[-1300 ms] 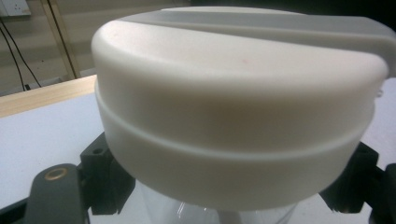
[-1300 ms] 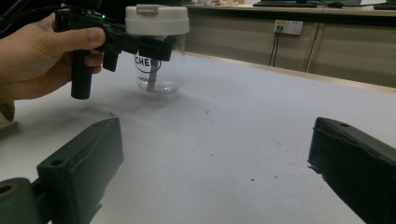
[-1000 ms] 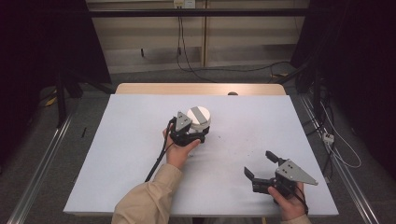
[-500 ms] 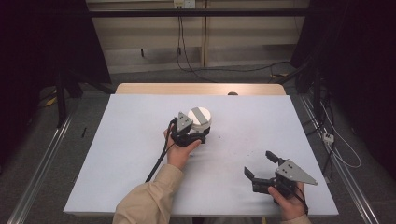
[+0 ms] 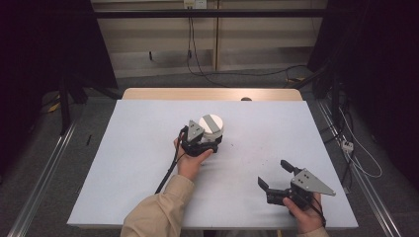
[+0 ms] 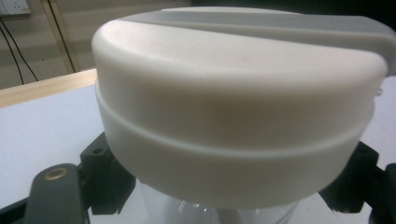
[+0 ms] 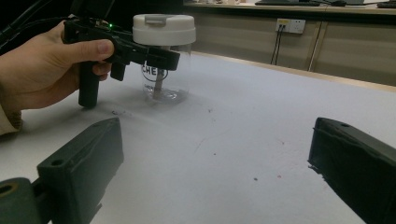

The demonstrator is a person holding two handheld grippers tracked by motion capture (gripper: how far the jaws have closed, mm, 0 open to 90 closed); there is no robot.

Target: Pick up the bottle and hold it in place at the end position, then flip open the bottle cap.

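Standing upright near the middle of the pale grey table (image 5: pixel 123 163), the clear plastic jar with a white screw lid (image 7: pixel 163 56) is clamped just under its lid by the left gripper (image 5: pixel 200 143), whose 2 black jaws sit on either side of the clear wall. Printed lettering on the jar is partly hidden behind one jaw. Well apart, near the table's front right corner, the right gripper (image 5: pixel 276 180) rests with its 2 jaws spread wide, holding nothing. From the left gripper view, the jar's base is cut off.
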